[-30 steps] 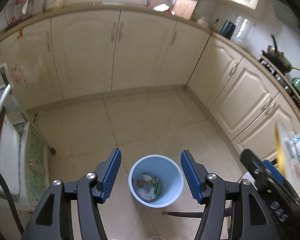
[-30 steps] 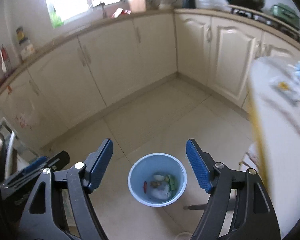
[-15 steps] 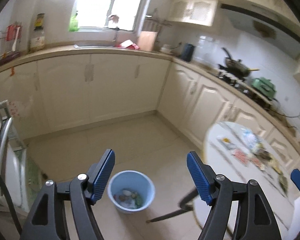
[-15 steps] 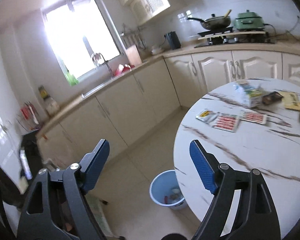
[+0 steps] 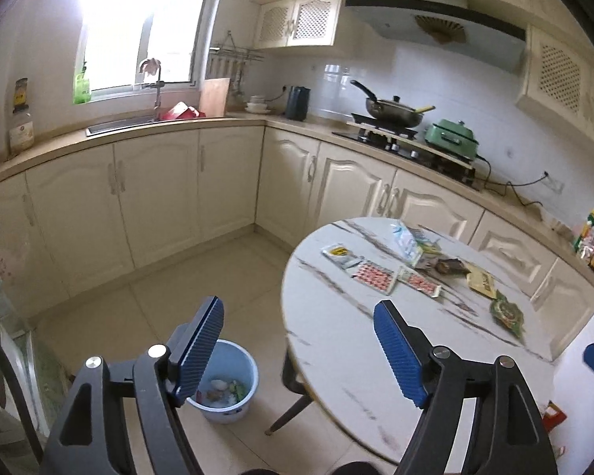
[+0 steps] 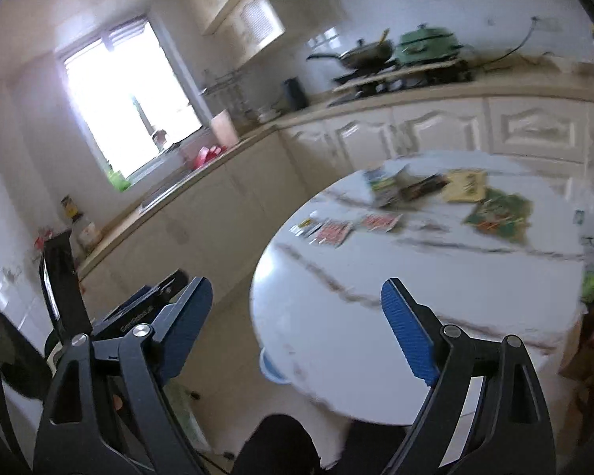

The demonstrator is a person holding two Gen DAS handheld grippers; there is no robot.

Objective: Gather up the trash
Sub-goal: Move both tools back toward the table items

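Several wrappers lie on the far half of a round white marble table [image 5: 336,340]: a red patterned packet [image 5: 374,276], a yellow packet [image 5: 482,280] and a green packet [image 5: 507,312]. A blue trash bin [image 5: 225,386] with scraps inside stands on the floor left of the table. My left gripper [image 5: 299,346] is open and empty above the table's near edge. My right gripper [image 6: 297,324] is open and empty, level with the table's [image 6: 336,336] near edge; the wrappers, among them the green packet [image 6: 499,213], look blurred there. The bin's rim [image 6: 271,372] peeks out under the table.
Cream cabinets [image 5: 158,194] with a sink and window run along the back and right walls. A stove with a pan [image 5: 392,113] and a green pot [image 5: 451,138] sits on the counter. A black table leg [image 5: 293,407] stands by the bin.
Both grippers have swung up from looking down into the bin to face the table and its wrappers. Both stay open and empty. The right view is blurred by motion.
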